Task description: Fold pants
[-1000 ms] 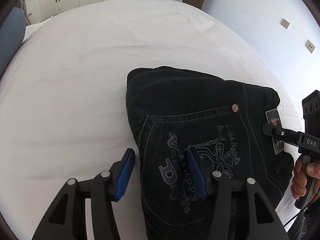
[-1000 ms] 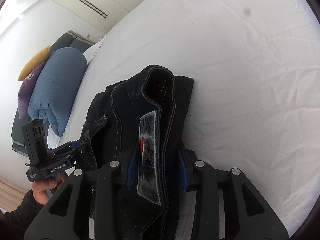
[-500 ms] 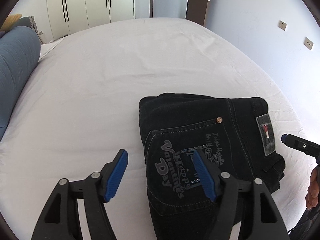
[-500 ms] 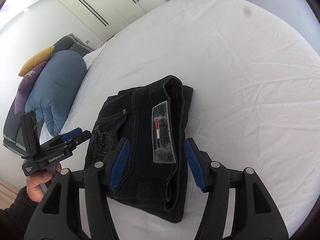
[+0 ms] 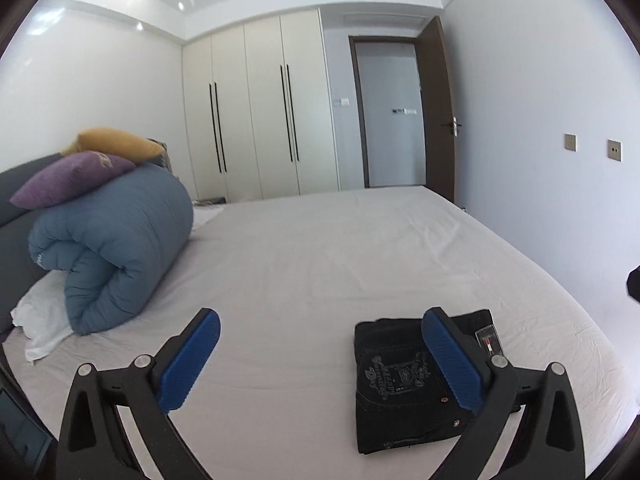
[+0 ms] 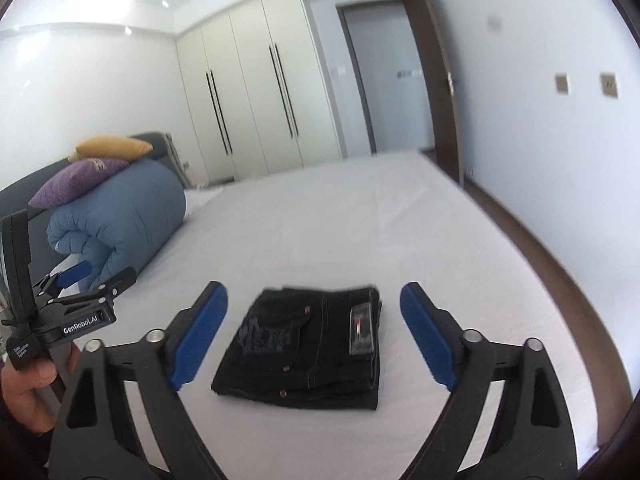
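Note:
The black pants lie folded into a compact rectangle on the white bed, back pocket print and waist label facing up. My left gripper hangs above and to the left of them. Its jaws are opening wide, and its right blue pad covers part of the pants in the picture without touching them. In the right wrist view the pants lie flat below my right gripper. Its jaws are also opening, and no cloth is between the pads. The left gripper shows at the left edge, held by a hand.
A rolled blue duvet lies at the head of the bed with a purple pillow and a yellow pillow on top. Cream wardrobe doors and an open doorway stand beyond the bed. A wall runs along the right.
Both grippers have let go of the pants, widened their jaws and risen up and back. The pants stay folded on the bed, now smaller and lower in both views.

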A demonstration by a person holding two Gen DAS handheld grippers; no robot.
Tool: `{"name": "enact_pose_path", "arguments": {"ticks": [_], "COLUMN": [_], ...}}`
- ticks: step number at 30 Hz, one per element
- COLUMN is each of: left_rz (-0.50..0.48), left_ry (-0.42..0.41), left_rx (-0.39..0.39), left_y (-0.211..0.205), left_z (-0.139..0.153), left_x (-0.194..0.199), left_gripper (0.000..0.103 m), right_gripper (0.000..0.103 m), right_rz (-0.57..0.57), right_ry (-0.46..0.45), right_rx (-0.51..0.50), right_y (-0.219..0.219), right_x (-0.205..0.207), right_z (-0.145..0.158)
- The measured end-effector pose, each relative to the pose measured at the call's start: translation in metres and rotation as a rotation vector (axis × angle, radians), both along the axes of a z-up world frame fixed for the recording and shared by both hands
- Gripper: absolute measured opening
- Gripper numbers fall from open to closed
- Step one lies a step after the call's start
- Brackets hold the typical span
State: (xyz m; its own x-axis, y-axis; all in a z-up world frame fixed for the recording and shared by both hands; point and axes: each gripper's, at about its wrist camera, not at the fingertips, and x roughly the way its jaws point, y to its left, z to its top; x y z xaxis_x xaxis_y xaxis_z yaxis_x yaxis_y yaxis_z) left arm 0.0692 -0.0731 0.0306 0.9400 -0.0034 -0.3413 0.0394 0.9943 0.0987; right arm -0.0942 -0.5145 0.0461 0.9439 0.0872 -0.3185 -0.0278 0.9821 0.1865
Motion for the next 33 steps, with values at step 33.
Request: {"name": "enact_pose_path", "arguments": {"ticks": [33], "left_rz": [0.009], "left_ry": [0.461], "left_rx": [-0.052], "left_y": [0.007], "left_z": [-0.024], "left_x": [-0.079], "left_gripper": [0.103], "right_gripper": [0.103], "right_rz": [-0.187], "right_ry": [0.378], "right_rx": [-0.065], "right_y": [0.041], "right_x": [-0.109], "right_z": [0.045]}}
